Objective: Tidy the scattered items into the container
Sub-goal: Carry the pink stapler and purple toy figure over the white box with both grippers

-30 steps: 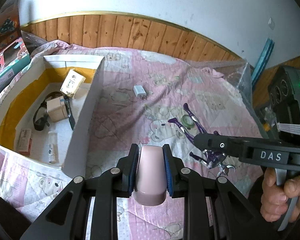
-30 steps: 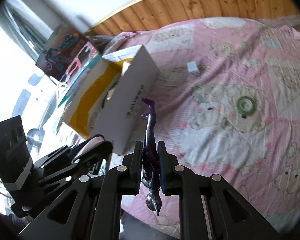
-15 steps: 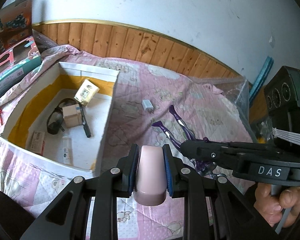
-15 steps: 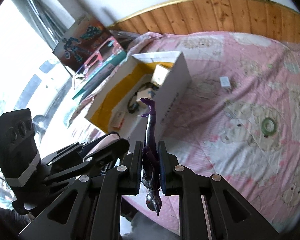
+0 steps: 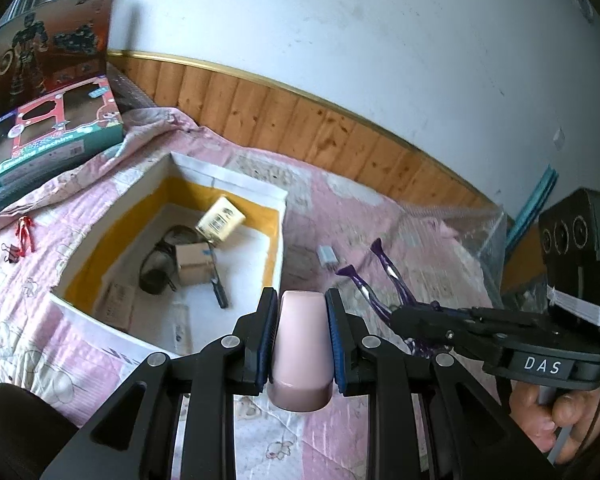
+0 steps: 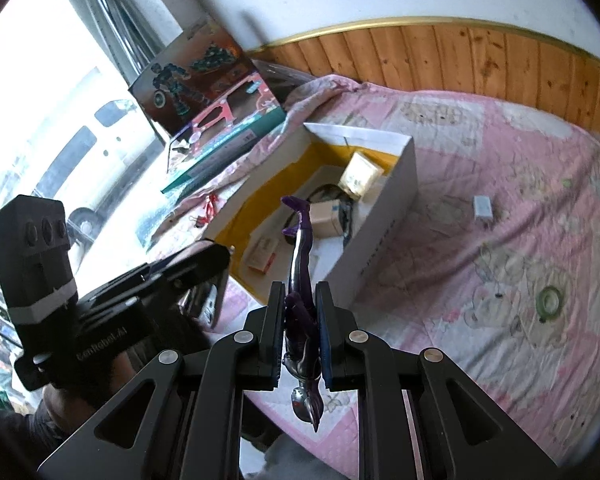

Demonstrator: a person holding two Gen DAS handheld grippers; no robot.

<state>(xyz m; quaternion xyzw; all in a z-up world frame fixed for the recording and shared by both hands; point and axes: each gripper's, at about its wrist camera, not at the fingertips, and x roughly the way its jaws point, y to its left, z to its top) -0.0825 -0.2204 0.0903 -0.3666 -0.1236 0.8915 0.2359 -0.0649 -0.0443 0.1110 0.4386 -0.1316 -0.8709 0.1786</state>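
Both tools are loaded and raised above the bed, each pointed toward the box [image 5: 278,216], which reads as two items being carried over for dropping in together. The left gripper [image 5: 301,312] is clamped on a pink block [image 5: 300,356], its pads pressed flat against the block's two long sides so it sits square and cannot twist; seen from this camera, the block hangs just short of the box's near right corner. The right gripper [image 6: 300,320] is closed narrowly on a purple figure [image 6: 302,280], pinched at the body with the head hanging back toward the handle and the legs sticking out ahead, their feet lined up over the box's open top in this view. That grip lets the long toy go in legs first, I judge. The box is white outside with a yellow lining and lies on the pink quilt [image 6: 500,240] near the wall panelling. Inside it are a cream packet [image 5: 220,220] leaning at the far end, a small brown carton [image 5: 194,264] in the middle, dark goggles [image 5: 156,268] beside that carton, a black pen [image 5: 219,290], and flat packets near the front wall. Outside the box, a white plug [image 6: 483,207] and a green ring [image 6: 548,298] lie to its right, and a red clip [image 5: 25,230] to its left.
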